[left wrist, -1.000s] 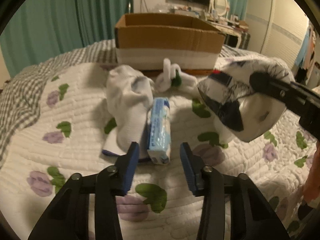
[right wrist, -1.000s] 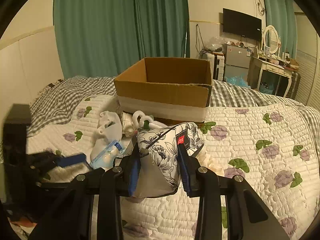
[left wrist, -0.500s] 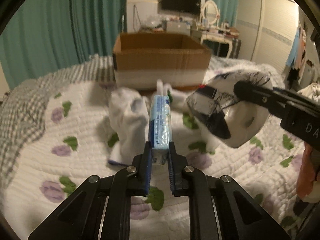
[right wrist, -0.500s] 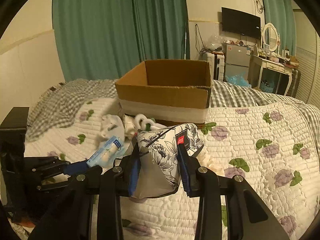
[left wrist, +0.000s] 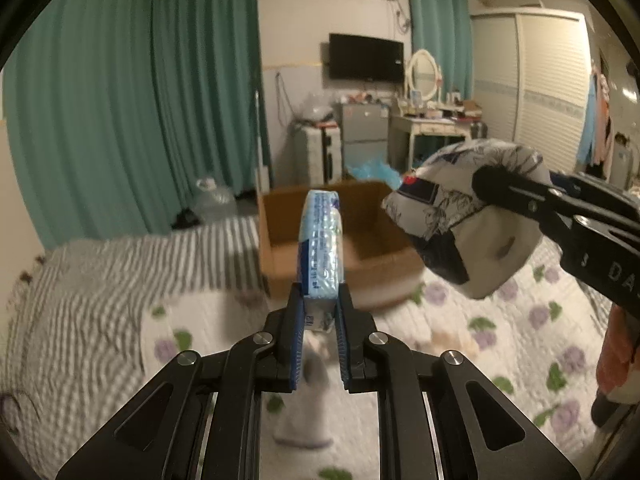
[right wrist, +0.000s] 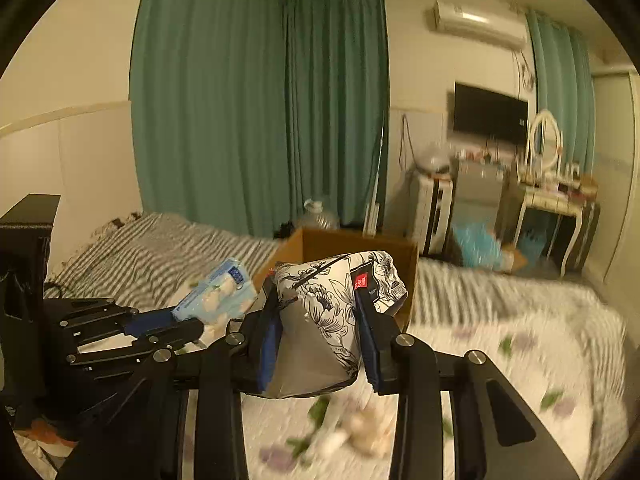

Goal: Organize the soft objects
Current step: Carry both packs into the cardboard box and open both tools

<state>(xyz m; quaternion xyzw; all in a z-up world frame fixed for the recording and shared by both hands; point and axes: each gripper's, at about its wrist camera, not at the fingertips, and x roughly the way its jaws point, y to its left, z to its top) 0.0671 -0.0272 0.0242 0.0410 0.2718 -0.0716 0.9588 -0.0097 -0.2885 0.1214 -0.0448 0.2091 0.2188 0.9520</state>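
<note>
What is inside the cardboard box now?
The cardboard box shows only bare brown inner walls. The blue tissue pack and the floral pouch cover much of its inside, so the floor cannot be judged.

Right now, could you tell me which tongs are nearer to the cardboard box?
Hard to call; the right looks slightly nearer. The right tongs hold the floral pouch against the cardboard box rim; the left tongs hold the tissue pack just short.
</note>
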